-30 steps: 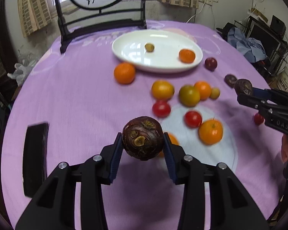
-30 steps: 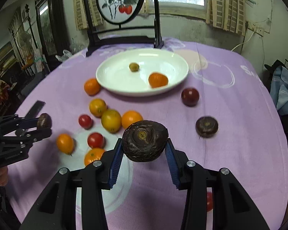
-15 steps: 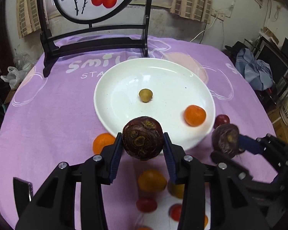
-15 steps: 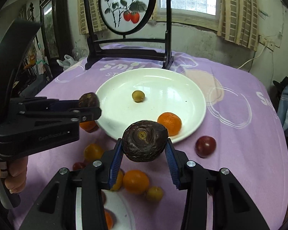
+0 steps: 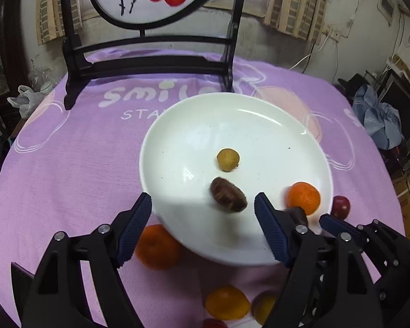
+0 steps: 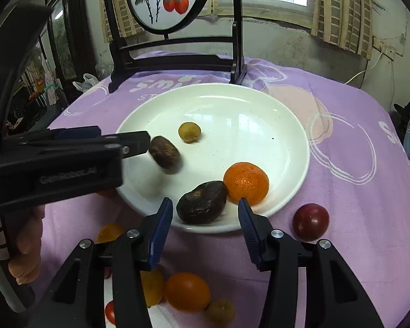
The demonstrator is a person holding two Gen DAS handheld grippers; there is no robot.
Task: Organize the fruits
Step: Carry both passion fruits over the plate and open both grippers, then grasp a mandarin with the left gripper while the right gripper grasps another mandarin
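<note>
A white plate (image 5: 259, 125) (image 6: 259, 114) holds a small yellow-green fruit (image 5: 228, 159) (image 6: 189, 132), an orange (image 5: 303, 198) (image 6: 246, 183) and two dark brown fruits. One brown fruit (image 5: 228, 195) (image 6: 165, 151) is blurred in the plate just ahead of my open left gripper (image 5: 202, 221). The other brown fruit (image 6: 201, 202) lies at the plate's near rim beside the orange, just ahead of my open right gripper (image 6: 205, 225). The left gripper (image 6: 134, 143) also shows in the right wrist view.
Loose oranges (image 5: 157, 246) (image 6: 187, 291), yellow fruits (image 5: 227, 302) and a dark red plum (image 6: 310, 221) (image 5: 340, 207) lie on the purple cloth near the plate. A black framed round screen (image 5: 150, 63) stands behind the plate.
Both grippers moved to the plate's near rim and opened. Each let go of its brown fruit, which now lies in the plate; the left one is still moving.
</note>
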